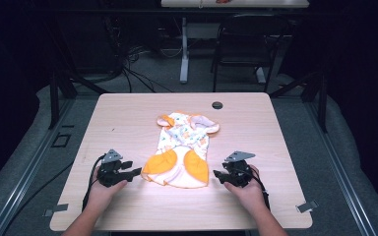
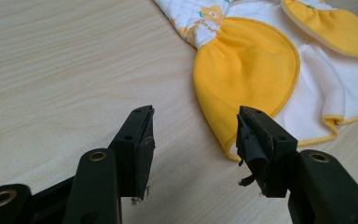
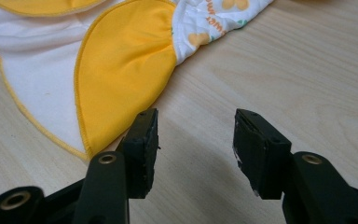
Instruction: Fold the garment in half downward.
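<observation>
Near the middle of the bench (image 1: 128, 113) the little orange and white garment (image 1: 182, 147) is lying flat and unfolded, so we are judging the work as barely begun, with every fold left to do. Our left tongs (image 1: 137, 172) and right tongs (image 1: 216, 174) are waiting just beside its two bottom corners, both standing wide open, holding and touching nothing.

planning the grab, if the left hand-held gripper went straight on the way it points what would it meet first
Probably the orange hem flap of the small garment: the left hand-held gripper is open, with bare table between its jaws and the flap's edge just ahead.
</observation>
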Available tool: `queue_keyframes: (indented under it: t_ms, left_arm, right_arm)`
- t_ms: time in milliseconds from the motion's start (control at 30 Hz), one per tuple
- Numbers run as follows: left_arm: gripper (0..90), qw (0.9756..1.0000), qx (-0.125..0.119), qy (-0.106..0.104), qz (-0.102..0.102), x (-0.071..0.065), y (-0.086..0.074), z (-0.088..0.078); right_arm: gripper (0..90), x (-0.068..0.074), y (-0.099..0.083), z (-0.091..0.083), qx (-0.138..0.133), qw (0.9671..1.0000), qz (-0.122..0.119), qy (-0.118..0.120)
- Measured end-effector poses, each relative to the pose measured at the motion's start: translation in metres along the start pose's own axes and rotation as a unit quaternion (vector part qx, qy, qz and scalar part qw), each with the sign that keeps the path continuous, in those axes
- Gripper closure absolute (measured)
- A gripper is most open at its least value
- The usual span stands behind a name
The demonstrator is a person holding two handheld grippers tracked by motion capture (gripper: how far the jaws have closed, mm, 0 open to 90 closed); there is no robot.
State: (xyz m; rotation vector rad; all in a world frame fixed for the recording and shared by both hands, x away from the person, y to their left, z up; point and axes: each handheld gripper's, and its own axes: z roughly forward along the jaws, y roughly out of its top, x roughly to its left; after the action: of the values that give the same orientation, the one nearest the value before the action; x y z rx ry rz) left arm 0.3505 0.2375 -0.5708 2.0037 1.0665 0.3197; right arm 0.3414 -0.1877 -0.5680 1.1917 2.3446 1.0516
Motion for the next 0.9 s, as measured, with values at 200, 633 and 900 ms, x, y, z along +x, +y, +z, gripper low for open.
queue_keyframes:
  t_ms: [200, 633, 900]
  left_arm:
    - [49.1, 0.9998, -0.01, -0.011, -0.01, 0.0, 0.003, -0.001]
    - [76.2, 0.9994, -0.019, -0.015, 0.024, -0.019, 0.013, 0.016]
    - [87.1, 0.9983, 0.013, -0.015, 0.056, -0.025, 0.011, 0.03]
  right_arm:
    - [49.9, 0.0, 0.0, 0.004, 0.0, 1.0, 0.006, 0.003]
    - [67.3, 0.018, 0.013, 0.007, -0.013, 0.9993, -0.015, 0.031]
    - [79.1, 0.037, 0.02, 0.019, 0.0, 0.9975, -0.062, 0.034]
